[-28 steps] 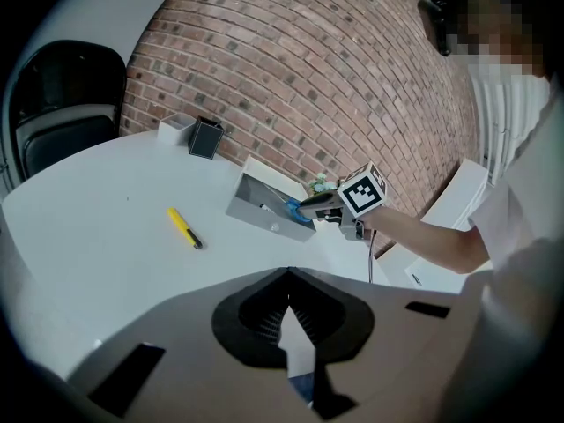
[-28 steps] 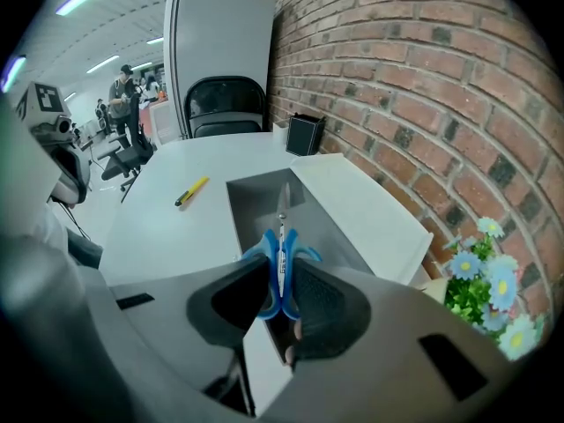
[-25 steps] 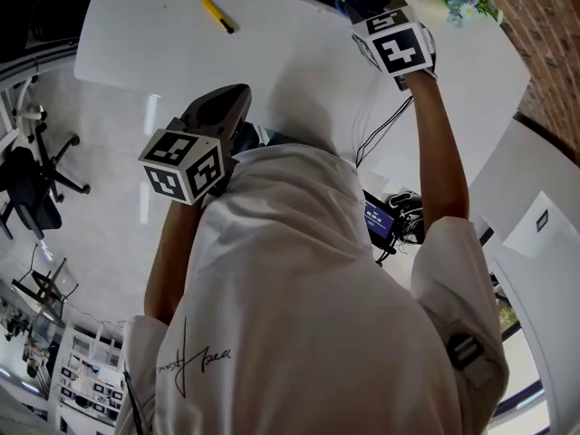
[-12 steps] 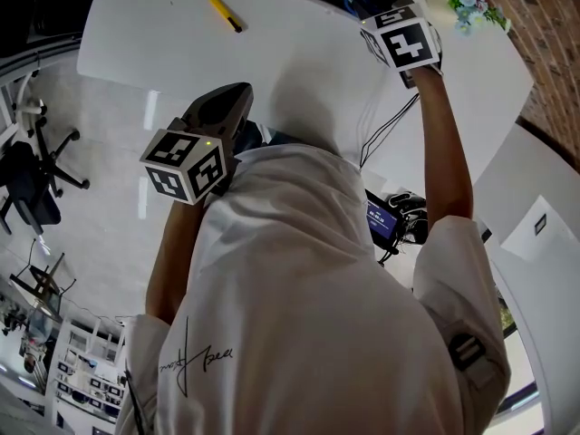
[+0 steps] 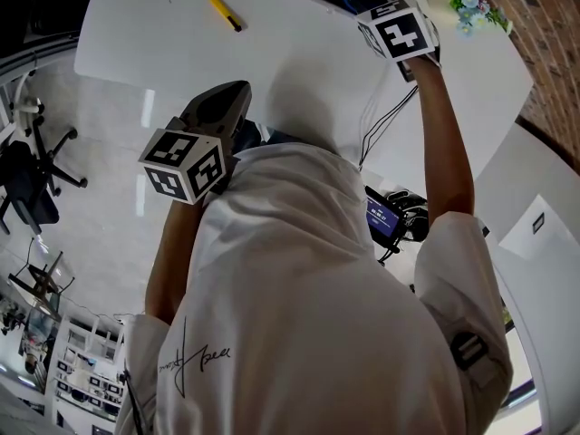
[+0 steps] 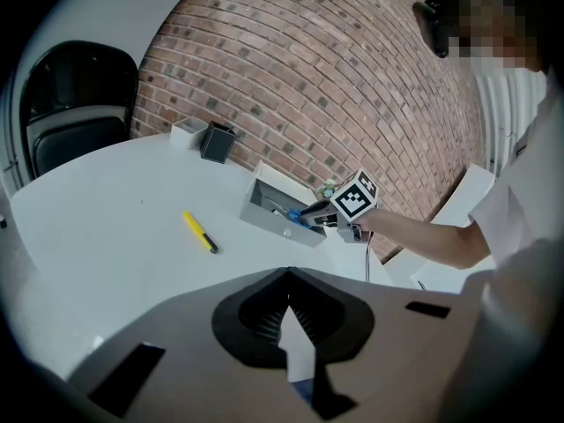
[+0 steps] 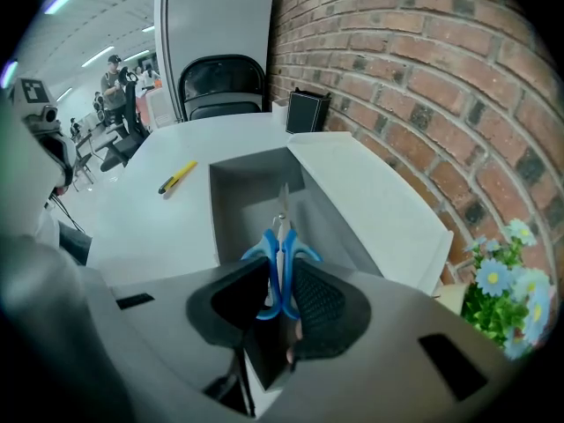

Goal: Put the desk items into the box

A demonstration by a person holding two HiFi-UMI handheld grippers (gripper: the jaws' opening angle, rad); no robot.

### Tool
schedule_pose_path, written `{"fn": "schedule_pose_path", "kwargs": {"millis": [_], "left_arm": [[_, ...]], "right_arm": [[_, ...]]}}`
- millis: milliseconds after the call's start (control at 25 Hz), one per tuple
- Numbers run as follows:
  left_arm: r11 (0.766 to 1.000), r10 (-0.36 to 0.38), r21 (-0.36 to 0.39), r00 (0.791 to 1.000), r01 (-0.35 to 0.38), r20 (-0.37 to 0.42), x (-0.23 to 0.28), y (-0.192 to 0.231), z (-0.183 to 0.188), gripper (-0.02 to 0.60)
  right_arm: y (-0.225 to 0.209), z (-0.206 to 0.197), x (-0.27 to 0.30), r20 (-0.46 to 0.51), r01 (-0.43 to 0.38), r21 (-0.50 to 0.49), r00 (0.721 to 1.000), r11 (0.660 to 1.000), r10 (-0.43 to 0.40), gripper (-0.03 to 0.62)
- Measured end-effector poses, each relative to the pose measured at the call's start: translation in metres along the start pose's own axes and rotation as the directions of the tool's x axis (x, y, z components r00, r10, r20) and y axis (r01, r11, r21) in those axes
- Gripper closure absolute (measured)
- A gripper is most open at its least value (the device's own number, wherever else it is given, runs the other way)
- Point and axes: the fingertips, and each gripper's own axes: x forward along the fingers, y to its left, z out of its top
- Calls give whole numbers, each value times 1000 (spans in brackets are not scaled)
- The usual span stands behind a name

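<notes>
The blue-handled steel scissors [image 7: 280, 236] are clamped by their handles between the jaws of the right gripper [image 7: 280, 276]. They are closed, and their blades point at twelve o'clock into the open grey rectangular box [image 7: 242, 196] just beneath them. I cannot tell whether the tips touch the box floor. Seen along that gripper, the box's pale lid [image 7: 370, 196] lies folded out flat at three o'clock, towards the red brick wall [image 7: 414, 69]. A yellow utility knife with a black tip [image 7: 177, 177] lies alone on the white table [image 7: 145, 227] at ten o'clock from the box, well apart from it. Beyond the box, at twelve o'clock, a black square pen holder [image 7: 307, 111] stands by the wall, with a black chair [image 7: 223, 82] behind the table's far edge. A small bunch of pale blue and white artificial flowers [image 7: 507, 289] sits at four o'clock. The left gripper [image 6: 287, 276] hangs back near the person's body, its jaw tips together with nothing between them, pointing across the table towards the knife and box.
</notes>
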Motion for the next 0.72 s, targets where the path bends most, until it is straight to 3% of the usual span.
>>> {"fn": "schedule_pose_path", "kwargs": {"millis": [720], "left_arm": [[1000, -14, -8, 1000, 14, -28, 6, 3, -1, 577]], "right_arm": [[6, -2, 16, -78, -17, -56, 997, 998, 13, 488]]}}
